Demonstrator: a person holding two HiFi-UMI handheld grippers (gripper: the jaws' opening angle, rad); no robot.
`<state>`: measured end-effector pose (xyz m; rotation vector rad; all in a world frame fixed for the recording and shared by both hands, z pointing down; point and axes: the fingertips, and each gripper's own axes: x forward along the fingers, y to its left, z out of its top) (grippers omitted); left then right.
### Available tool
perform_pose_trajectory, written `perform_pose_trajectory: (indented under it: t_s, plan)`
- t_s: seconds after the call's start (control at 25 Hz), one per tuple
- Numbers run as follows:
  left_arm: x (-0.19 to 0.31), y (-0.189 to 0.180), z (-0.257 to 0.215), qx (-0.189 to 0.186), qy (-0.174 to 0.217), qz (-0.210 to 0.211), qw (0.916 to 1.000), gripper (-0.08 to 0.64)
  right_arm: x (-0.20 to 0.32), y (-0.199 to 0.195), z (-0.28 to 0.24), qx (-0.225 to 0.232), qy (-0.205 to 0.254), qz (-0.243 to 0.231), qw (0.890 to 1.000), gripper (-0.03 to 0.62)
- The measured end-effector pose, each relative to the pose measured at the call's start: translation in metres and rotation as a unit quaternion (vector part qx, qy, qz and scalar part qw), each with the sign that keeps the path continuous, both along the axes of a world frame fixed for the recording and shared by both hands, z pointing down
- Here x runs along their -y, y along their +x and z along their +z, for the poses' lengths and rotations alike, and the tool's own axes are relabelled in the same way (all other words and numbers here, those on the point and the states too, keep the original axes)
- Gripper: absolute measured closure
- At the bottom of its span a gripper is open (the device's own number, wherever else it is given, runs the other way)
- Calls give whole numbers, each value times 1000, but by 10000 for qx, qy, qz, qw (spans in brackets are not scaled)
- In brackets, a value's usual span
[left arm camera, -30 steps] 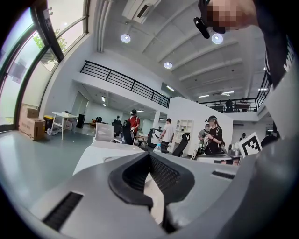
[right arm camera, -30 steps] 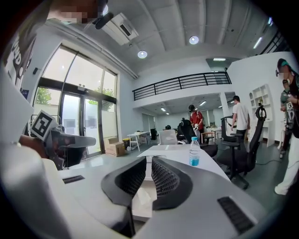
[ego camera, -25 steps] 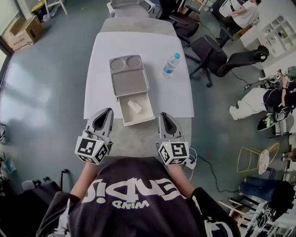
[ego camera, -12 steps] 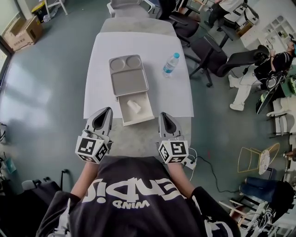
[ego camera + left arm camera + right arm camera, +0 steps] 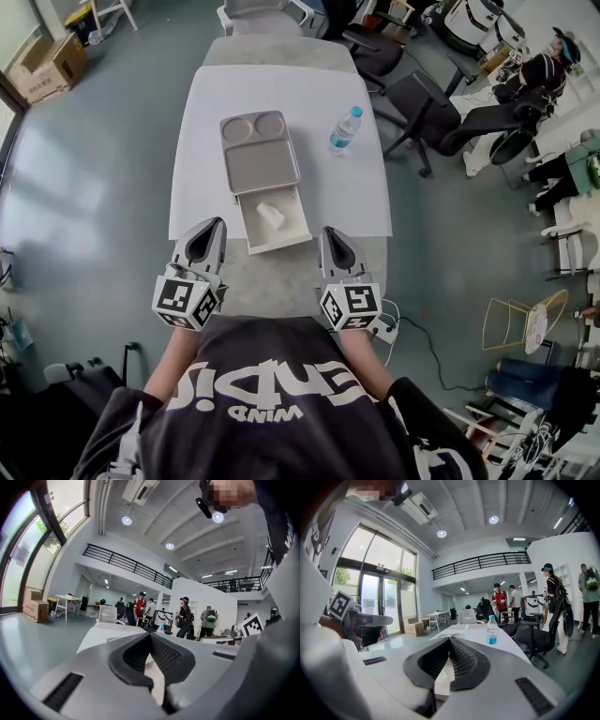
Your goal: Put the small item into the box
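Observation:
In the head view an open white box [image 5: 274, 221] rests at the near edge of the white table [image 5: 281, 103], with a small white item [image 5: 272, 216] lying inside it. Its grey lid [image 5: 260, 151], with moulded compartments, lies just beyond the box. My left gripper [image 5: 205, 234] hovers near the table's front edge, left of the box, its jaws shut and empty. To the right of the box my right gripper [image 5: 332, 241] is likewise shut with nothing in it. Both gripper views look level across the table, jaw tips touching [image 5: 149, 635] [image 5: 449, 639].
A water bottle [image 5: 345, 129] with a blue label stands on the table right of the lid, also in the right gripper view [image 5: 491, 630]. Office chairs [image 5: 427, 108] crowd the table's right side. Several people stand or sit in the background. Cardboard boxes [image 5: 42, 66] sit far left.
Both grippers have stayed where they were. People at the right background have shifted position.

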<state>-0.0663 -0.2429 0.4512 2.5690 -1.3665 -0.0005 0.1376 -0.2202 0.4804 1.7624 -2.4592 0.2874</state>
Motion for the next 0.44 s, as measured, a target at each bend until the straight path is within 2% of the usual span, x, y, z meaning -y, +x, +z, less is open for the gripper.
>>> perform_pose_trajectory:
  t_s: [0.44]
  plan:
    - [-2, -1, 4, 53, -3, -57, 10000, 551, 0, 0, 9, -10, -84, -18, 10000, 569]
